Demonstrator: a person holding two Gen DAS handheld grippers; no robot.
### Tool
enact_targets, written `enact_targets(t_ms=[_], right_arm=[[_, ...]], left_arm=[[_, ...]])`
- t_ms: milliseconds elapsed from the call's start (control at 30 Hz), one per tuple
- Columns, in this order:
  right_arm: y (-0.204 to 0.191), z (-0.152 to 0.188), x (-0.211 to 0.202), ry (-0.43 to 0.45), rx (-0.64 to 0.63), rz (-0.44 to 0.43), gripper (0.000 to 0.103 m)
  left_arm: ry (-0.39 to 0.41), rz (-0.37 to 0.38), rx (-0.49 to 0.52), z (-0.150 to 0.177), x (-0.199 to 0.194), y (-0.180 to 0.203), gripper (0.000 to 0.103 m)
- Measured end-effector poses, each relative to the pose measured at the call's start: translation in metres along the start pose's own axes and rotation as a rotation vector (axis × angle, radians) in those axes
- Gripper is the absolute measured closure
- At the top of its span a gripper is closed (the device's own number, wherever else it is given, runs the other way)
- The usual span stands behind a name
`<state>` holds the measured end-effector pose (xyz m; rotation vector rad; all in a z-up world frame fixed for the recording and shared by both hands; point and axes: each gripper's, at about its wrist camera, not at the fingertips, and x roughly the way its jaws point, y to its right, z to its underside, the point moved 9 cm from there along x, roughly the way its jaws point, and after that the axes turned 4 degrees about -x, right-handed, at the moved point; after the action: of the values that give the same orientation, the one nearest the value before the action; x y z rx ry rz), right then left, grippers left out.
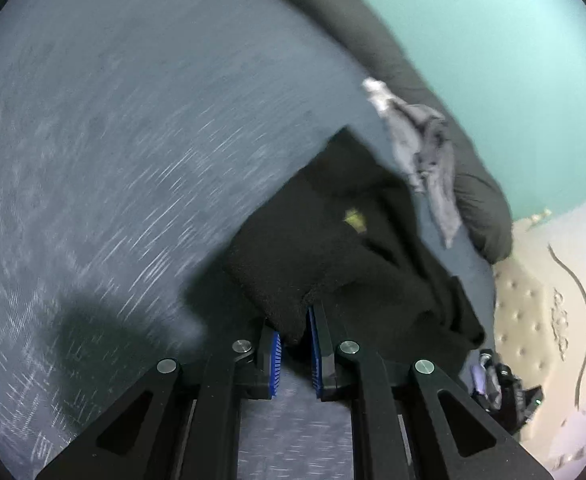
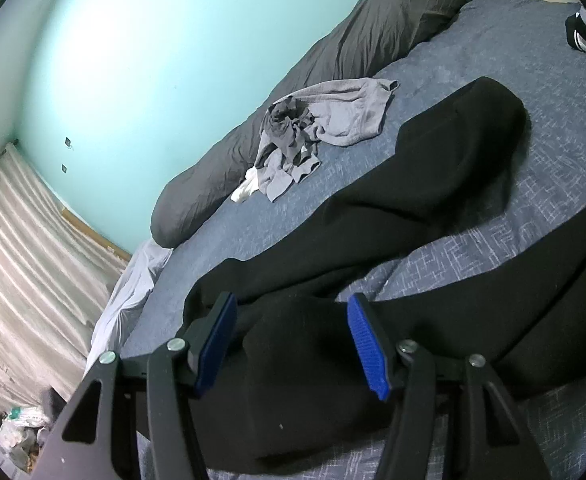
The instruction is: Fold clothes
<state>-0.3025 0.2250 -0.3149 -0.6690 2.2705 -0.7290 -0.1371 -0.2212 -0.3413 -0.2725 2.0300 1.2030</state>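
Pinching fuzzy black garment (image 1: 333, 240) between ribbed blue fingers (image 1: 275, 356).

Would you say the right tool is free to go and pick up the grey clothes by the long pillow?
Probably yes. The right tool stands open over the black garment without pinching it, and only bare blue bedspread and that garment lie before the grey clothes.

Motion-blurred bedspread (image 1: 113, 160) (pattern smeared into streaks)

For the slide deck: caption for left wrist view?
Left tool shut on black garment, over blue bedspread.
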Motion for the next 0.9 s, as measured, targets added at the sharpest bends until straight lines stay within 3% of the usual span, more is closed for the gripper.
enact_targets(t_ms=[167,433,667,767,900], right_arm=[[0.0,0.001,0.002,-0.01,0.005,-0.004,0.044],[0.005,0.003,0.007,-0.023,0.019,-0.002,0.044],[0.009,0.001,0.006,-0.015,0.03,-0.001,0.044],[0.01,-0.001,0.005,-0.013,0.036,-0.003,0.044],[0.012,-0.003,0.005,-0.009,0.045,-0.004,0.044]], left_arm=[[-0.043,-0.002,-0.012,0.013,0.018,-0.017,0.091],[-0.04,-0.009,0.066,0.011,-0.009,-0.002,0.079],[-0.025,-0.056,0.044,0.003,-0.027,0.0,0.073],[0.009,-0.103,0.071,-0.003,-0.036,0.0,0.075],[0.027,-0.107,0.076,-0.017,-0.044,-0.001,0.075]])
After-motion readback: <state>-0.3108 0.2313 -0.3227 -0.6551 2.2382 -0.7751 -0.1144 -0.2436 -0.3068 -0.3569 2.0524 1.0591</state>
